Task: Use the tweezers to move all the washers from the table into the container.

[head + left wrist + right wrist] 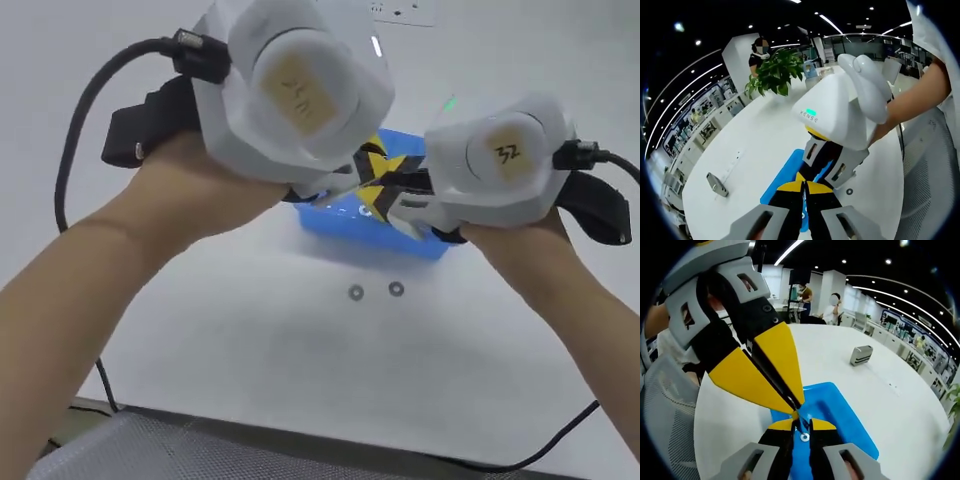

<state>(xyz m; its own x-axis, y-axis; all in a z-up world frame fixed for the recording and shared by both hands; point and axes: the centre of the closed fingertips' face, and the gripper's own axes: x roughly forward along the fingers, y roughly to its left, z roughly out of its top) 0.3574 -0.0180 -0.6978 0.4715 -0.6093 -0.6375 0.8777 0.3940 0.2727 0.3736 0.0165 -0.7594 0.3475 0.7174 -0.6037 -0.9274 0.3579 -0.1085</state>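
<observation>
So, in the head view your hands bring both grippers together over the far part of the white table [250, 340]. The left gripper [362, 172] and the right gripper [392, 186] meet tip to tip above a blue rectangular plastic container [340, 222]. Two small silver metal washers lie side by side on the table, one [356, 292] just left of the other [396, 289]. Both sit nearer to you than the container and clear of it. From up here you cannot tell how either pair of jaws stands.

In the left gripper view your own yellow-tipped jaws are pressed almost together, with only a thin dark seam between them. The right gripper's white body comes in from the right, and its jaws point down at yours over the container. One washer lies on the table to the right of the jaws. A small grey box [717, 184] lies far off to the left, and a leafy green plant [775, 70] stands at the far end.

In the right gripper view your own yellow tips stand a little apart and grip nothing. The left gripper reaches in from the upper left, its yellow jaws closed to a point on thin metal tweezers [799, 416]. Their tip pokes out just above your tips. A washer [804, 436] shows against the blue just beyond that tip. You cannot tell whether it is pinched or lying in the container.
</observation>
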